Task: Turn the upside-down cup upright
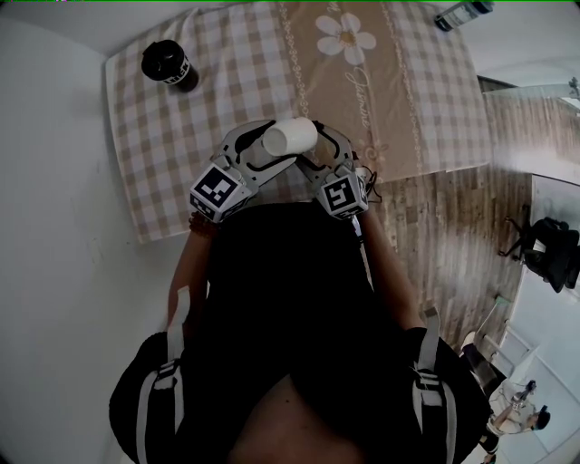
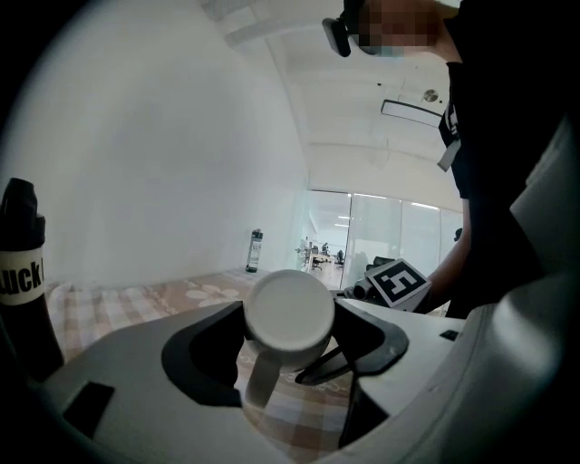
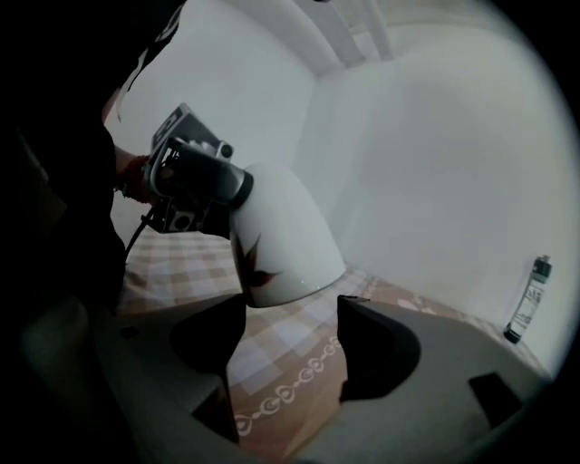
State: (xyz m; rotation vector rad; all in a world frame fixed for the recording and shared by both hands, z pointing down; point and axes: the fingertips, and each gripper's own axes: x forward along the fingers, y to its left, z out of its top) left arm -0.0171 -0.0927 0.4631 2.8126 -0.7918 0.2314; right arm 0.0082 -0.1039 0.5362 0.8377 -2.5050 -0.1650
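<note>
A white cup (image 1: 289, 138) hangs on its side above the near edge of the checked tablecloth (image 1: 227, 82). My left gripper (image 1: 265, 149) is shut on it. In the left gripper view the cup's flat base (image 2: 290, 313) faces the camera between the jaws of that gripper (image 2: 290, 340), handle pointing down. The right gripper view shows the cup (image 3: 281, 240) with a dark leaf print, its wide end just above and between the open jaws of my right gripper (image 3: 290, 317); the pads do not press on it. The left gripper (image 3: 195, 177) grips its narrow end there. In the head view the right gripper (image 1: 314, 149) sits beside the cup.
A black bottle (image 1: 169, 65) stands at the table's far left corner, close on the left in the left gripper view (image 2: 20, 272). A clear bottle (image 1: 462, 14) stands at the far right corner. White wall runs along the left; wooden floor (image 1: 453, 236) and a chair (image 1: 553, 254) lie to the right.
</note>
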